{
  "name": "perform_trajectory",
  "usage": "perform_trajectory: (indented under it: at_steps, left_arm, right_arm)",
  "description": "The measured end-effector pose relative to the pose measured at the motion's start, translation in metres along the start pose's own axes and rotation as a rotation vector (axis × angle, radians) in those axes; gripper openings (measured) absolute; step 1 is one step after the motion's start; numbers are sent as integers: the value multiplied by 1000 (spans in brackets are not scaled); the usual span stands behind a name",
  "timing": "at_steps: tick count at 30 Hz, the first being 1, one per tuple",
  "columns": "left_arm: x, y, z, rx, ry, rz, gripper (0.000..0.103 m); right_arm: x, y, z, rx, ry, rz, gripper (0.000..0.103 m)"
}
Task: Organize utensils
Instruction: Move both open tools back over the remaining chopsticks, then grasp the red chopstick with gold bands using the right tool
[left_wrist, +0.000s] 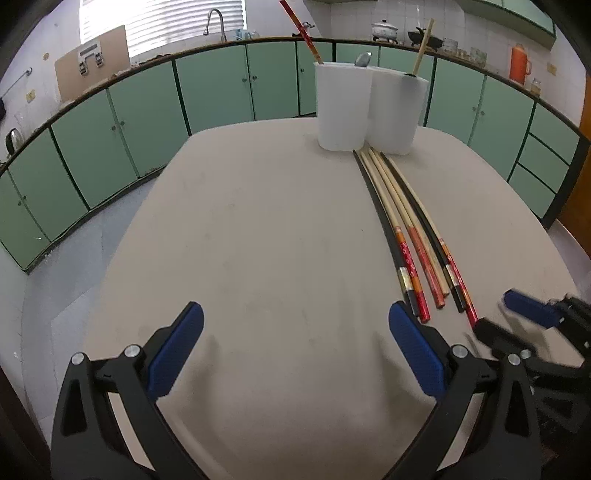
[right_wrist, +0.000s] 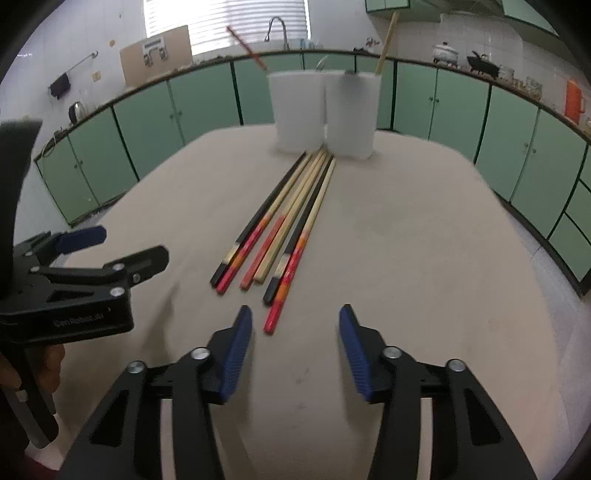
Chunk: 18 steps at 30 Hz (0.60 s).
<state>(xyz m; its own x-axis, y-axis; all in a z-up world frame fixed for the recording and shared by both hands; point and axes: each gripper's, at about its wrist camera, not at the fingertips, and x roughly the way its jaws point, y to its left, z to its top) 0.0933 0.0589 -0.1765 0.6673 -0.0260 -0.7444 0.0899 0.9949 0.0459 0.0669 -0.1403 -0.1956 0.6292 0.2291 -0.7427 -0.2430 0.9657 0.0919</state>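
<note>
Several chopsticks (right_wrist: 291, 221), black, wooden and red-ended, lie side by side on the beige table (right_wrist: 424, 258), pointing at two white holders. They also show in the left wrist view (left_wrist: 402, 225). The left holder (right_wrist: 297, 110) (left_wrist: 343, 105) has a red chopstick and a spoon in it. The right holder (right_wrist: 352, 114) (left_wrist: 397, 110) has a wooden chopstick in it. My right gripper (right_wrist: 295, 321) is open, just short of the near chopstick ends. My left gripper (left_wrist: 295, 321) is open and empty, left of the chopsticks.
Green cabinets (left_wrist: 147, 118) run around the room behind the table. A sink tap (left_wrist: 216, 22), pots (left_wrist: 384, 29) and an orange flask (left_wrist: 519, 62) stand on the counter. The left gripper's body (right_wrist: 74, 288) sits close at the left in the right wrist view.
</note>
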Motion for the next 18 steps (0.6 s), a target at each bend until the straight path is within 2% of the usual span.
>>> perform_trajectory:
  at_steps: [4, 6, 9, 11, 18]
  left_arm:
    - [4, -2, 0, 0, 11, -14, 97]
    - [6, -3, -2, -5, 18, -23, 95]
    - [8, -5, -2, -8, 27, -39, 94]
    - [9, -8, -3, -4, 33, -56, 93]
    - [22, -24, -3, 26, 68, -92, 93]
  right_arm:
    - [1, 4, -1, -2, -11, -19, 39]
    - [3, 6, -4, -10, -18, -31, 33]
    - [1, 5, -6, -16, -22, -46, 20]
    - [-1, 0, -6, -6, -16, -45, 7]
    - [-6, -23, -6, 58, -11, -50, 6]
